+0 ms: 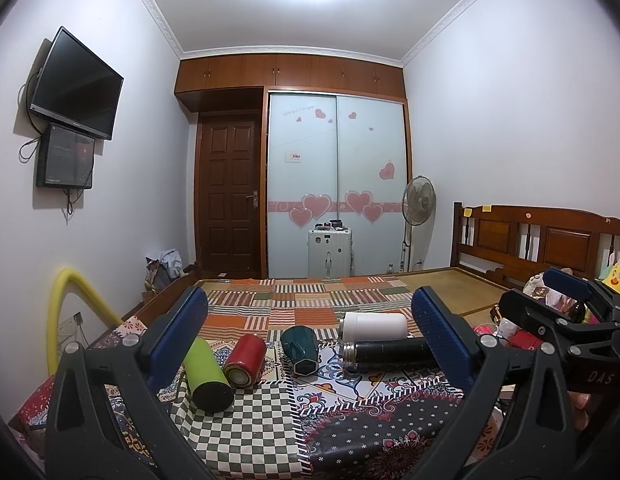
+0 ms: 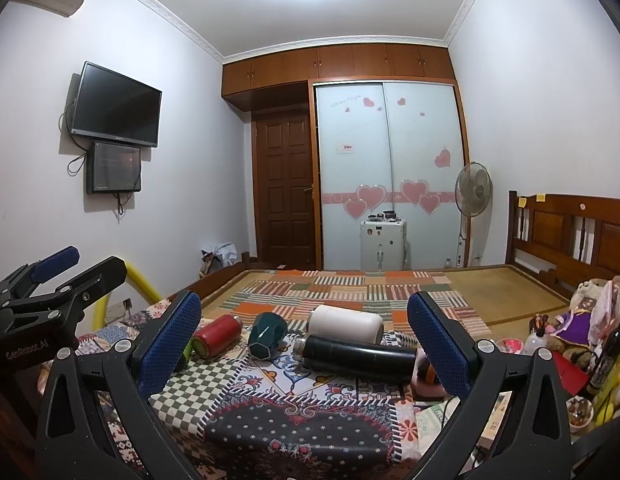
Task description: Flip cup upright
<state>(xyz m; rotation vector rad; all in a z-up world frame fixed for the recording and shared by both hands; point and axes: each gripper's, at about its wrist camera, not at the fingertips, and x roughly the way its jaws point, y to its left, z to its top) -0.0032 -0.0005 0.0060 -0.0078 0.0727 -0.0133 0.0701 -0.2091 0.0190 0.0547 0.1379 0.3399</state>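
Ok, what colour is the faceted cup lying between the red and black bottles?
Dark teal, clearest in the left wrist view.

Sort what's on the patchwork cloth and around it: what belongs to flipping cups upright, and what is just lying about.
For the job, all lying on their sides:
green cup
red cup
dark teal cup
black flask
white cup
left gripper and right gripper, both open

Just lying about:
stuffed toys
fan
suitcase
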